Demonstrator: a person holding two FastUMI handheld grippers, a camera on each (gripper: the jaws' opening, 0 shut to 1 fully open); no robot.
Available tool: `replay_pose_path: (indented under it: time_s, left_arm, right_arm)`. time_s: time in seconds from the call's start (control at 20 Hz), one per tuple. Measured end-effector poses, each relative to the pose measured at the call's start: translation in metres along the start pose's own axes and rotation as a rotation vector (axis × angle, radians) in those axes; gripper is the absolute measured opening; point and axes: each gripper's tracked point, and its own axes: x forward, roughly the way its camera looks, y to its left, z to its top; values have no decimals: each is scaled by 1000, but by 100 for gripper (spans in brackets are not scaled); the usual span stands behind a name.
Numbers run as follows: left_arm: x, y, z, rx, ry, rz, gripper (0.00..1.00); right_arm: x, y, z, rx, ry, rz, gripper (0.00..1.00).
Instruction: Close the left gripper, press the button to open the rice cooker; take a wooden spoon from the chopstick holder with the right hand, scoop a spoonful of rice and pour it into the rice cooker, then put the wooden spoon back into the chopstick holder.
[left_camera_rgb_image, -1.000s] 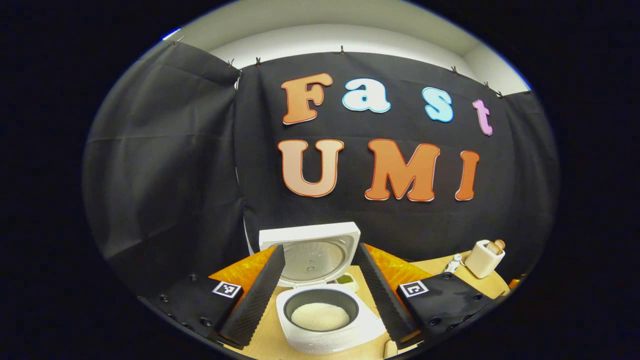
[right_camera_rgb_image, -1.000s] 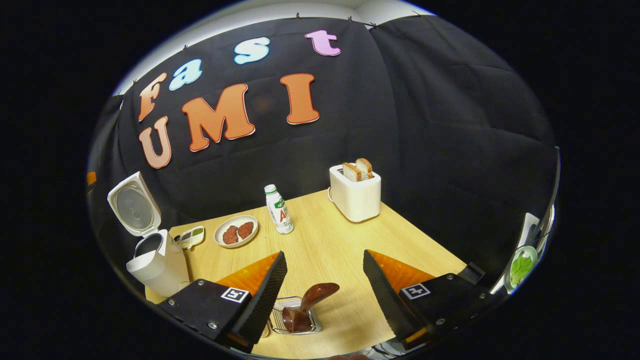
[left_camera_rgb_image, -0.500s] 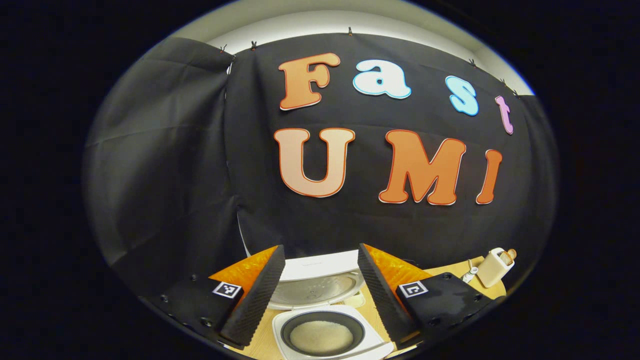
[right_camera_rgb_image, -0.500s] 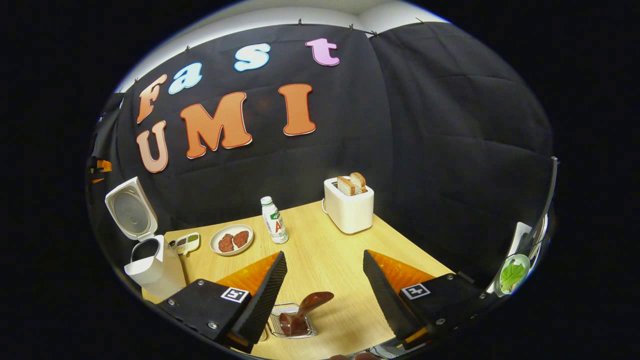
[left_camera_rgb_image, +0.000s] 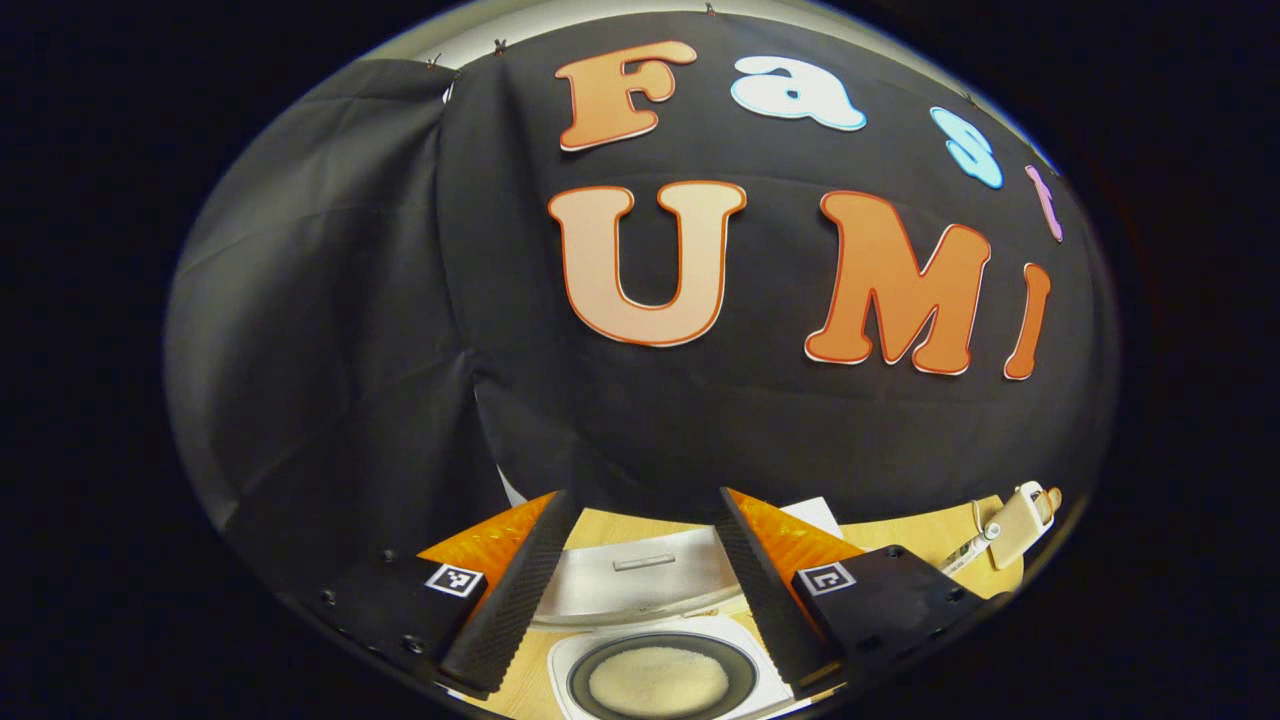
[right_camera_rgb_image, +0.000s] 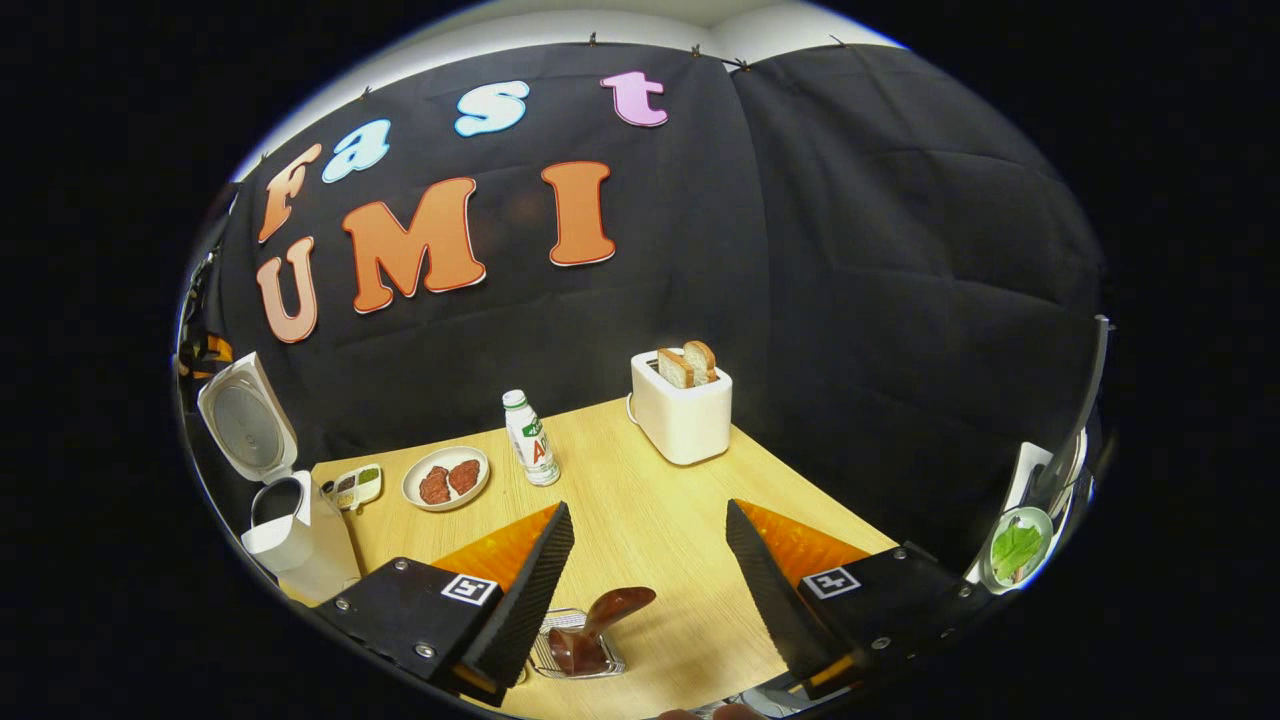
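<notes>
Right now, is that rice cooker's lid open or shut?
Open: the rice cooker has its lid standing up, and rice lies in the uncovered pot.

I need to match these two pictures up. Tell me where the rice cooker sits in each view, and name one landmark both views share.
Left gripper view: the rice cooker is at bottom centre, between that gripper's fingers, lid open, rice in the pot.
Right gripper view: the rice cooker stands at the far left edge of the table, lid raised.
Shared landmark: the white toaster, far right in the left gripper view, centre in the right gripper view.
</notes>
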Motion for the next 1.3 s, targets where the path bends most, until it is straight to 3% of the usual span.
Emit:
replay_pose_path:
  time_s: [0.45, 0.65, 0.8, 0.95, 1.3]
  left_arm:
    - [-24, -7, -19, 5, 77, -70, 100]
    - [-62, -17, -42, 28, 93, -83, 100]
    - [-89, -19, -70, 17, 93, -67, 100]
    - [-119, -30, -114, -46, 123, -98, 100]
    - [-143, -42, -188, -131, 99, -94, 100]
  right_arm:
    - [-3, 24, 1, -13, 7, 61, 95]
    - [-9, 29, 2, -28, 7, 102, 95]
    - [-16, 32, 11, -35, -13, 134, 95]
    - [-19, 36, 9, -31, -3, 176, 95]
    - [-19, 44, -9, -109, 47, 225, 95]
